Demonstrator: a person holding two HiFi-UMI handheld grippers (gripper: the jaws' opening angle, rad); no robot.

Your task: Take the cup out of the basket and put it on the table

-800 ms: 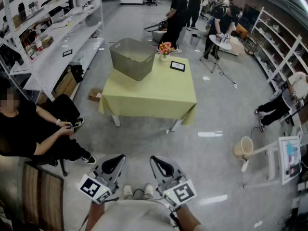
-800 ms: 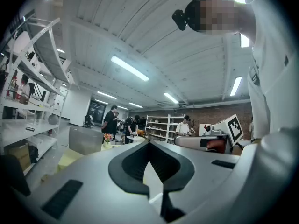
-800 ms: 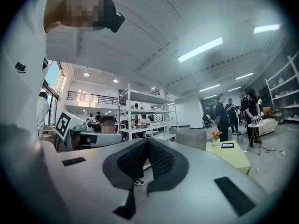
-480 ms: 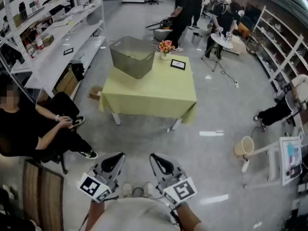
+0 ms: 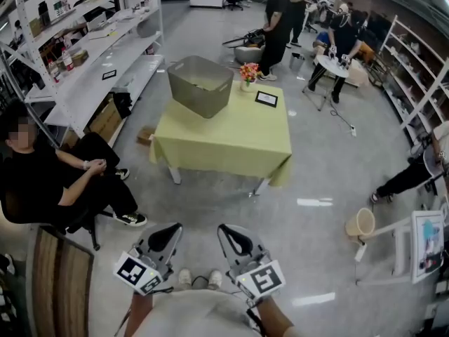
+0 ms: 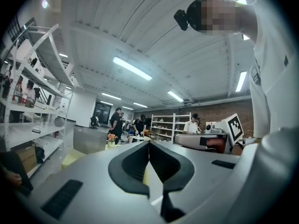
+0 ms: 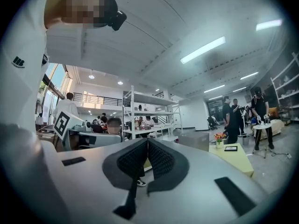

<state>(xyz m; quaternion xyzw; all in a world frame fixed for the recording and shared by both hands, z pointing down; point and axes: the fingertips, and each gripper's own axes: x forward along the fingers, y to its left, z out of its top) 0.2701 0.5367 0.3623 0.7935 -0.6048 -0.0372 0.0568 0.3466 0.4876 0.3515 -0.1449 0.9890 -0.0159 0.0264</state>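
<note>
Along the left wall runs white shelving [image 5: 91, 62] loaded with boxes and bottles, and a seated person [image 5: 52, 188] in black sits in front of it. Low at the bottom edge of the head view, the left gripper [image 5: 166, 234] is held level. Its own view shows the two dark pads pressed together at the tips with nothing between them. Well ahead, across grey floor [image 5: 210, 209], stands the table [image 5: 224, 142] under a yellow-green cloth. The grey basket [image 5: 196, 93] sits upright on the table's far left corner, open side up. The cup cannot be made out from here, as whatever lies inside the basket is too small to tell. A flower vase [image 5: 247, 76] stands at the far edge just right of the basket, and a black framed card [image 5: 266, 99] lies near the far right corner. The right gripper [image 5: 236, 236], beside the left one and apart from it, also has its jaws closed tip to tip, empty. Beyond the table several standing people [image 5: 279, 20] gather. At the right a beige tub [image 5: 359, 223] is by a white stand [image 5: 389, 220].
</note>
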